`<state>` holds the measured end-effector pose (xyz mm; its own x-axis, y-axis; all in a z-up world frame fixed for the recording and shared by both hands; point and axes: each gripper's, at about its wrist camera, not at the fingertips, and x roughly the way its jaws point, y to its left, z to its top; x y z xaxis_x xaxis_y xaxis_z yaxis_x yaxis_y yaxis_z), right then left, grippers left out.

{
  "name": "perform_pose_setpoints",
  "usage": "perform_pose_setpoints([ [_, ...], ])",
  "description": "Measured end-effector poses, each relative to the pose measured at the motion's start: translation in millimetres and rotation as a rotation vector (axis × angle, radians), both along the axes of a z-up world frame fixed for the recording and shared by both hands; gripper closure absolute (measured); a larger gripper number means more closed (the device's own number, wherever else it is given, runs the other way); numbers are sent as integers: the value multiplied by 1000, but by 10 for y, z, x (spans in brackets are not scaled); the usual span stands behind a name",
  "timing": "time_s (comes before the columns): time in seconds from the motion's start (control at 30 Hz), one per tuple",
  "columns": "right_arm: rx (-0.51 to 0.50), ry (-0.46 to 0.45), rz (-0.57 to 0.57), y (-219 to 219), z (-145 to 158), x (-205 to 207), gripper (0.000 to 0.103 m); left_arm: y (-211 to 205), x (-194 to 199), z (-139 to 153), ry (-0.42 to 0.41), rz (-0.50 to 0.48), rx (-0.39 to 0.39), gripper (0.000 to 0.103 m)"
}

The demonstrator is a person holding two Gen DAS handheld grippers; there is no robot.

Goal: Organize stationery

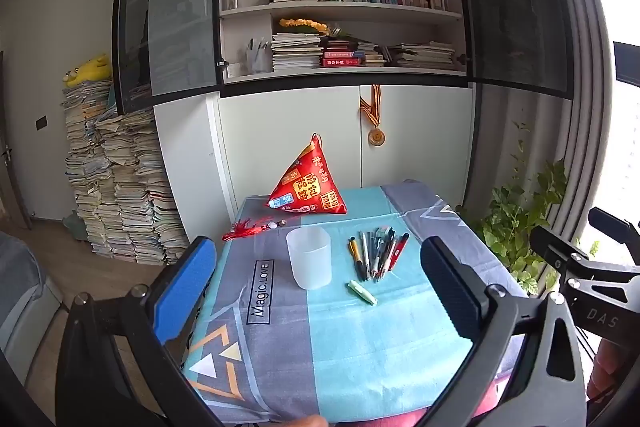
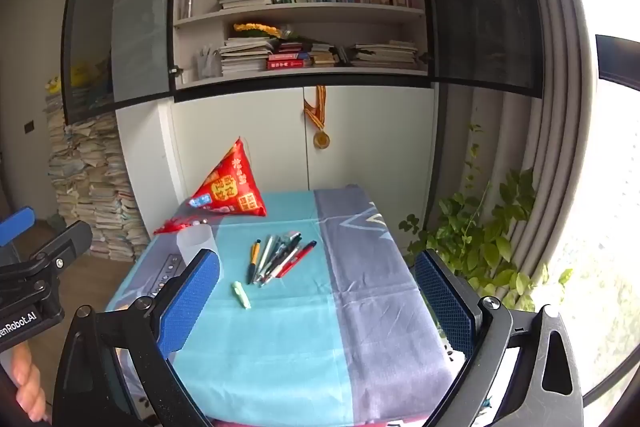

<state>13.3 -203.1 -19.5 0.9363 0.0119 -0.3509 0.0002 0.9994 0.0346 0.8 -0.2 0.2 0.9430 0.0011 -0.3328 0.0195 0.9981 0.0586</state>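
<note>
Bookshelves and white cabinet doors fill the upper half of both views, and below them, at centre frame, a small surface (image 1: pixel 360 347) draped in a teal-and-grey cloth carries everything the task needs. A frosted plastic cup (image 1: pixel 309 257) stands upright just left of centre in the left wrist view, mouth up, which reads as the intended holder. Just to its right a loose bundle of pens (image 1: pixel 376 253) lies flat, fanned out and overlapping, tips pointing toward the lower edge of the frame; being side by side and touching, they would probably have to be picked off one at a time from the outer edge of the bundle. A pale green cap or small marker (image 1: pixel 362 291) lies alone below the pens, apart from them. A red pyramid-shaped pouch (image 1: pixel 310 183) with its tassel sits at the far edge, clear of the working area. The left tool (image 1: pixel 320 277) frames the cup and pens from the bottom of its view, jaws spread as wide as they go and holding nothing; the right tool (image 2: pixel 316 291) is likewise fully spread and empty, with the pens (image 2: pixel 280 259) centred between its fingers, so it seems the better placed to reach them. Nothing is in the cup yet as far as can be seen, so the sorting looks unstarted.
</note>
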Motion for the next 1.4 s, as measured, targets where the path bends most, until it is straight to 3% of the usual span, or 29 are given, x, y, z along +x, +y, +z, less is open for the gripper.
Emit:
perform_pose_setpoints([
  [0.83,-17,89,-1,129,-177,381,5,74,318,-229,51,-10,-36,1],
  [1.4,-27,95,0,195,-234,431,5,125,366,-246,52,-13,-47,1],
])
